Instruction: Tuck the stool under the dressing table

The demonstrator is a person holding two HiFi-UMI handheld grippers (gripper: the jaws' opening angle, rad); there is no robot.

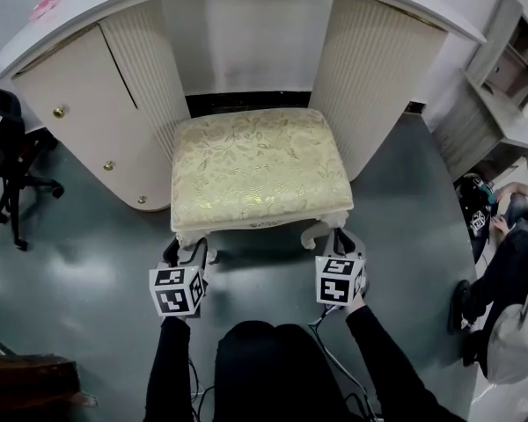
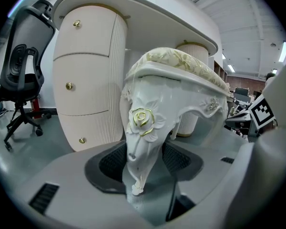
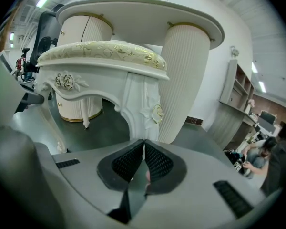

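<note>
The stool (image 1: 257, 167) has a cream floral cushion and white carved legs. Its back half sits in the knee gap of the white dressing table (image 1: 62, 86), and its front sticks out. My left gripper (image 1: 187, 251) is at the front left leg. In the left gripper view that leg (image 2: 142, 128), with a gold-edged rose, stands between the pads (image 2: 112, 162), and my left gripper (image 2: 144, 159) is shut on it. My right gripper (image 1: 341, 240) is low by the front right leg (image 3: 142, 106). Its jaws (image 3: 143, 144) are shut, with the tips meeting just before the leg.
A black office chair (image 1: 13, 165) stands left of the table beside the drawer pedestal (image 2: 83, 85). The ribbed right pedestal (image 1: 374, 77) flanks the gap. At the far right are grey shelves (image 1: 502, 86) and a person sitting on the floor (image 1: 510, 262).
</note>
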